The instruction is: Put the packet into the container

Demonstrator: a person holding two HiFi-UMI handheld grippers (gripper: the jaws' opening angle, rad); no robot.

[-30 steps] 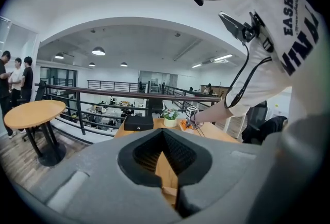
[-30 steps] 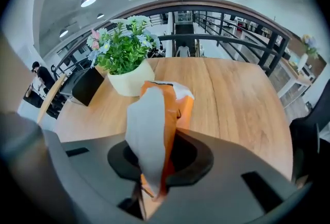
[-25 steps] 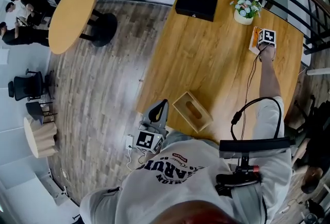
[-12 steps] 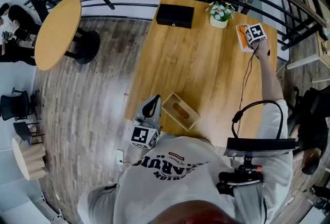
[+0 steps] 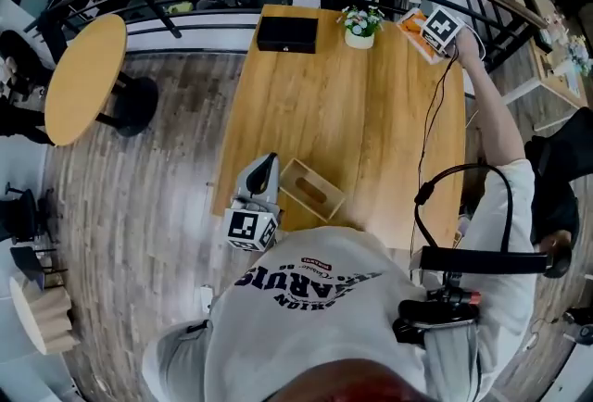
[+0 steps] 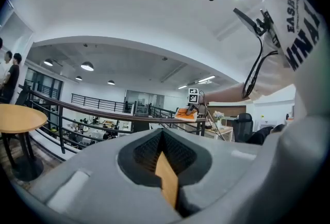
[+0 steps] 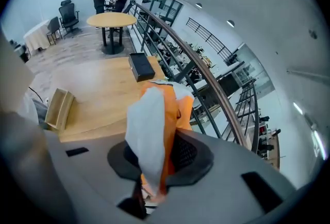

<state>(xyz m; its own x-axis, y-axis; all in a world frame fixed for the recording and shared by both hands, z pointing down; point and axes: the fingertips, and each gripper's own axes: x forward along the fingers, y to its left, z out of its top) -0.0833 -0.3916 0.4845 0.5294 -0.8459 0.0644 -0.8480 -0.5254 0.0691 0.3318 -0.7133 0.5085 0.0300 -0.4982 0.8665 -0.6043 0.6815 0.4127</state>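
Right tongs (image 7: 154,152) were clamped on the orange packet (image 7: 166,107) high over the worktop's (image 5: 357,113) far right corner; left tongs (image 6: 162,146) were together beside the wooden container (image 5: 326,206) at its near left edge.

The right gripper (image 5: 424,26) is rising off the far right corner of the bench (image 5: 352,113), carrying the orange packet (image 5: 410,19) up between its jaws. The gripper is turning as it climbs, and the person's arm (image 5: 491,122) is stretching out further. The bench top is dropping away beneath the jaws. The flower pot (image 5: 359,25) is now lying below and left of them.
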